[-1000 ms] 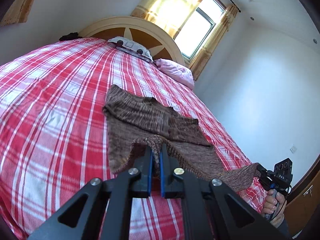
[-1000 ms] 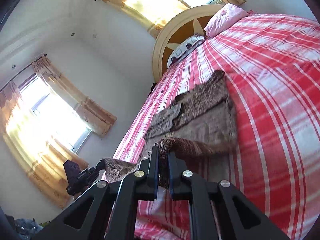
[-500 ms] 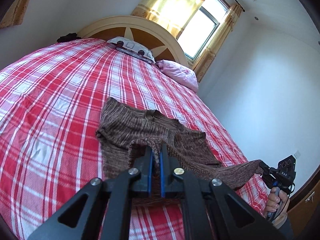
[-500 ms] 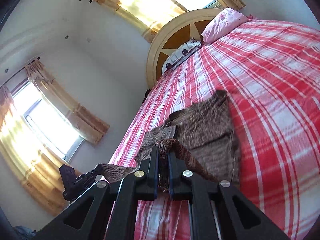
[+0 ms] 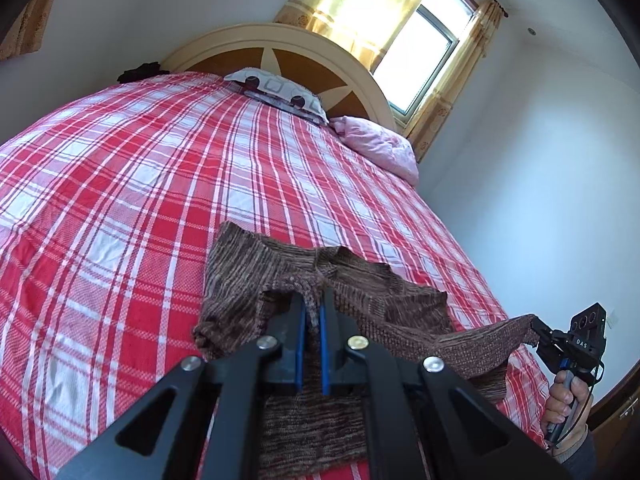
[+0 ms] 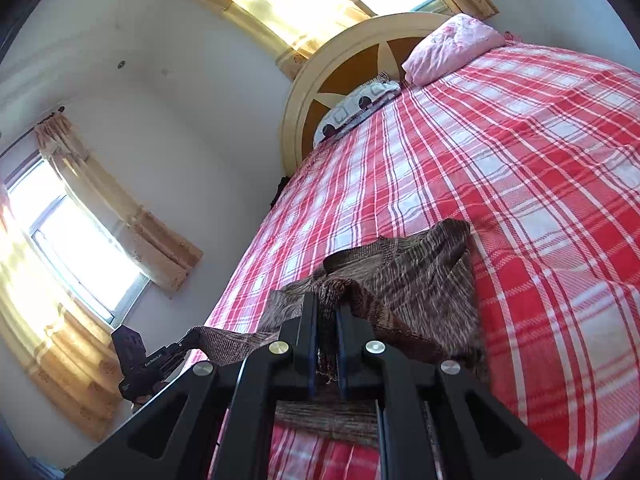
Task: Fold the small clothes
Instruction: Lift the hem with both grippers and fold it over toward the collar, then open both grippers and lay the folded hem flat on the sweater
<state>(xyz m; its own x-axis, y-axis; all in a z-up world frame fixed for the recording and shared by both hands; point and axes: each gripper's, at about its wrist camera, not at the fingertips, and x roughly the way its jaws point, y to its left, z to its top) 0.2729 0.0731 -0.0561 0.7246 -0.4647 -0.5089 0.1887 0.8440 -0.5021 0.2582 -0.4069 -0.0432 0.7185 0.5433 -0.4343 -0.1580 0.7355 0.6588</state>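
Observation:
A brown knit sweater (image 5: 256, 276) lies partly on the red plaid bed (image 5: 120, 200), its near edge lifted. My left gripper (image 5: 311, 300) is shut on one corner of that edge. My right gripper (image 6: 326, 300) is shut on the other corner of the sweater (image 6: 424, 284). The lifted edge stretches taut between them. The right gripper also shows at the lower right of the left wrist view (image 5: 538, 330), and the left gripper at the lower left of the right wrist view (image 6: 182, 350), each pinching cloth.
A patterned pillow (image 5: 276, 90) and a pink pillow (image 5: 376, 144) lie at the round headboard (image 5: 304, 50). The bed (image 6: 540, 184) fills most of both views. Curtained windows (image 6: 80, 260) and white walls surround it.
Both grippers have carried the lifted sweater edge forward over the rest of the garment, toward the headboard. The flat part showing beyond the grippers has grown shorter.

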